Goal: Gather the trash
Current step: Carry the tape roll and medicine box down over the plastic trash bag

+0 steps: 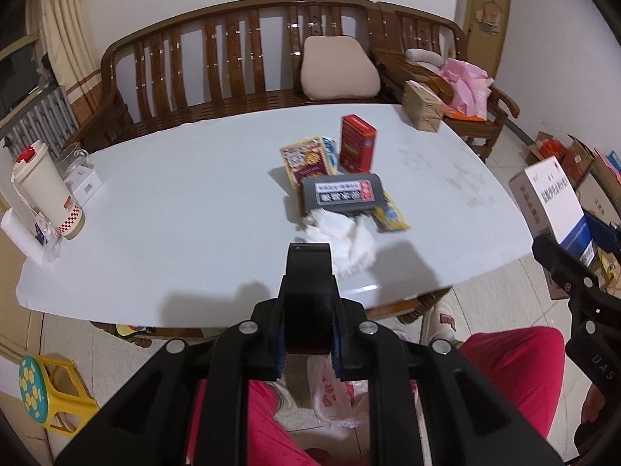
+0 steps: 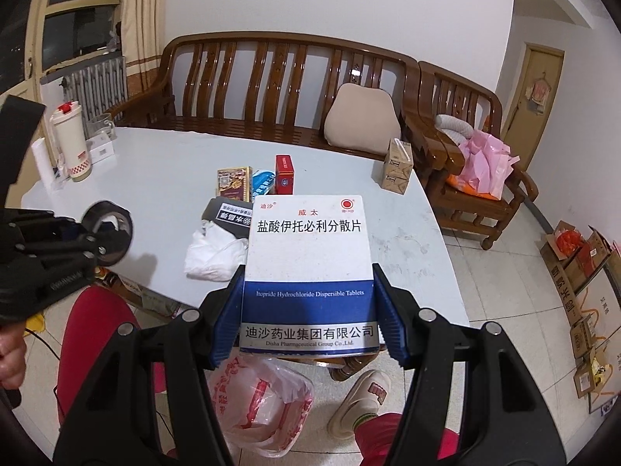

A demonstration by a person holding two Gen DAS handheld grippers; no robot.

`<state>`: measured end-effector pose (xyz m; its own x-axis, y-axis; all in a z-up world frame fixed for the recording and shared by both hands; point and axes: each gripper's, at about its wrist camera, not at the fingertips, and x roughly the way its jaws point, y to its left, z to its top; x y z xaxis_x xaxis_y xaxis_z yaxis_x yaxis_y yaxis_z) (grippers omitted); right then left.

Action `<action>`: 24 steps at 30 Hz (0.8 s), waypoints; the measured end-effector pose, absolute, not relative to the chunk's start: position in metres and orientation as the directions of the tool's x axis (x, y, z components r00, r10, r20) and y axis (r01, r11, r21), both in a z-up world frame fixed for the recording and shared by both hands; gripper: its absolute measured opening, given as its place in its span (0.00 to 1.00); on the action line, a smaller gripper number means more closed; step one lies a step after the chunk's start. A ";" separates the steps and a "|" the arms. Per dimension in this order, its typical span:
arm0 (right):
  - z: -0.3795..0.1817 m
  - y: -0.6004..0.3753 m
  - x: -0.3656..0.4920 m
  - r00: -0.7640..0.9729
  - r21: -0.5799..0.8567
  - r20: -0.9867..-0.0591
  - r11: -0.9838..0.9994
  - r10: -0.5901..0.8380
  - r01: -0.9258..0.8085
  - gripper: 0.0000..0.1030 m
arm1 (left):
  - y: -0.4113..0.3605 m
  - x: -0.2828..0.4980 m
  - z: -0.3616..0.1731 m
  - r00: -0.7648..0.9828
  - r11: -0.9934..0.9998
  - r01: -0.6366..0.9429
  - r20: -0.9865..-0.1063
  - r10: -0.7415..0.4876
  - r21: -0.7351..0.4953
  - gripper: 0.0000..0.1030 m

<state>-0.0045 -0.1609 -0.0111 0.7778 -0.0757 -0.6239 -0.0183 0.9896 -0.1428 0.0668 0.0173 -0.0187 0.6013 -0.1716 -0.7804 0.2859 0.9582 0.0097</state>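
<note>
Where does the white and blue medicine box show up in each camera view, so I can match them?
Left wrist: the white and blue medicine box is at the far right edge, off the table.
Right wrist: the box fills the centre, gripped between the blue fingers.
Shared landmark: the upright red box on the table.
</note>
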 end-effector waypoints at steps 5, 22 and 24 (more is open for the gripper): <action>-0.012 -0.158 -0.023 0.782 -0.145 -0.619 0.989 -0.073 -0.022 0.59 | 0.012 0.050 -0.022 0.602 0.953 0.304 -0.777 -0.182 0.013 0.17; -0.045 -0.147 -0.052 0.754 -0.116 -0.656 0.992 -0.036 -0.053 0.59 | 0.010 0.027 -0.087 0.487 0.939 0.345 -0.854 -0.185 -0.007 0.17; -0.050 -0.146 -0.051 0.746 -0.110 -0.666 0.992 -0.031 -0.057 0.59 | 0.009 0.025 -0.095 0.470 0.936 0.352 -0.863 -0.186 -0.010 0.17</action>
<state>-0.0514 -0.1461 -0.0503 0.7456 -0.0307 -0.6657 -0.0570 0.9923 -0.1096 0.0253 0.0089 -0.0954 0.4702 -0.1860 -0.8627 0.3522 0.9359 -0.0098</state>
